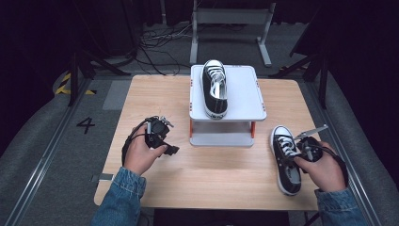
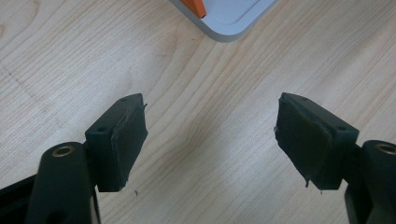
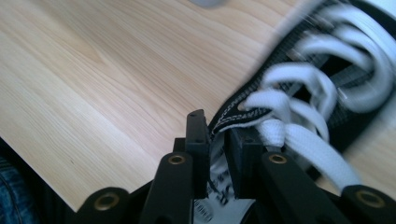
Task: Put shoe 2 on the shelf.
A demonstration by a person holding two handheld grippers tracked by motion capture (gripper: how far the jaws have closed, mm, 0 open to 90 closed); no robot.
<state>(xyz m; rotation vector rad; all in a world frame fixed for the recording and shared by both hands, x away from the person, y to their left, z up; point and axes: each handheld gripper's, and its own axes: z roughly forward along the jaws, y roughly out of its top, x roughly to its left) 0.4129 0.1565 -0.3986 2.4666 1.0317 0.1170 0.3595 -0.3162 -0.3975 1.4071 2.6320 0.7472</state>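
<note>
We see the pale wooden bench (image 1: 155, 89) lit evenly from overhead in the high view, while the room around it falls to near black. The white two-level plastic stand (image 1: 244, 89) reads brightest, with soft shadow beneath its top shelf. In the right gripper view, the white laces of the black canvas sneaker (image 3: 299, 93) smear with motion blur. The left gripper view is sharp, with faint shadows under the tool's jaws.

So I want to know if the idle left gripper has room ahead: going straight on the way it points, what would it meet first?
Probably the bare table: the open left gripper looks down onto the wood. Farther along that line lies the grey stand's base, though depth is hard to judge.
</note>
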